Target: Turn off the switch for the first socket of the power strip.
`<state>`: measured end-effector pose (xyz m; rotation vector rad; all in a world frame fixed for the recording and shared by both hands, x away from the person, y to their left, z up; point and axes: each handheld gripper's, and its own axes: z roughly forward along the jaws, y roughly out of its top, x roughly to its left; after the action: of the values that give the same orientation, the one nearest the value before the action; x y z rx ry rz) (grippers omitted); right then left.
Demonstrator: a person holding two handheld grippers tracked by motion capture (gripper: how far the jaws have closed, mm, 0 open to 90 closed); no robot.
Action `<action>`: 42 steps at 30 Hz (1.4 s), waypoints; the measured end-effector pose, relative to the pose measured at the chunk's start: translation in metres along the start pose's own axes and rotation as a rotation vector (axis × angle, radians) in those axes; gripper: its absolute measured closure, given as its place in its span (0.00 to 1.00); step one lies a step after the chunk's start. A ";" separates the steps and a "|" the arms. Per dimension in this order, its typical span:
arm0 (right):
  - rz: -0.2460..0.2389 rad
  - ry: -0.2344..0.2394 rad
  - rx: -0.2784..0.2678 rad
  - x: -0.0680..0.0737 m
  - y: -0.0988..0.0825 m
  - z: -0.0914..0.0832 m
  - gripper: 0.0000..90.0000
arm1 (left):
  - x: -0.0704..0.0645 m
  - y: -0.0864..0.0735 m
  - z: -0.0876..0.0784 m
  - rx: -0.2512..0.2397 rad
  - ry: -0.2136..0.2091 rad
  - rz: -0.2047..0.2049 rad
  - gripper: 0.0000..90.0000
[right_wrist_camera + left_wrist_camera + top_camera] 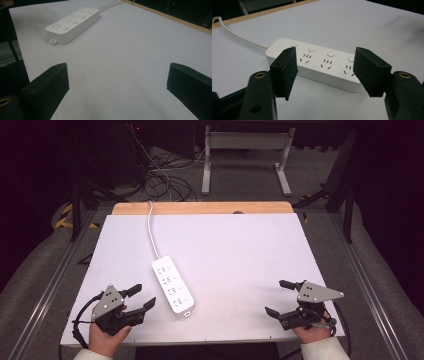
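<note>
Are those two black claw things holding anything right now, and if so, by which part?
Nothing is held. The left gripper and right gripper are both open, apart from the white plastic power strip lying on the white table.

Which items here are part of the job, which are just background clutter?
In play: power strip with its white cord, on the white table; left gripper, open, nearest it; right gripper, open.

Lying about: tangled cables and white desk frame on the floor beyond.
</note>
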<state>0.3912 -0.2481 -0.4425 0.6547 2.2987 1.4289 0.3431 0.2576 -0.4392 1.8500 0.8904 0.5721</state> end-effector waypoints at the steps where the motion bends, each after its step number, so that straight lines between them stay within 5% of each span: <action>1: -0.001 0.000 0.002 0.001 0.000 0.001 0.05 | 0.000 0.000 0.000 0.002 0.000 0.006 0.42; 10: -0.002 0.005 0.005 0.001 0.000 0.002 0.05 | -0.003 0.013 0.003 0.022 0.053 0.065 0.50; 42: 0.000 0.006 -0.002 -0.001 -0.001 0.002 0.05 | 0.012 0.058 0.036 0.057 0.026 0.027 0.55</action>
<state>0.3926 -0.2479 -0.4443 0.6503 2.3014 1.4353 0.3954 0.2316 -0.4020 1.9125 0.9085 0.5949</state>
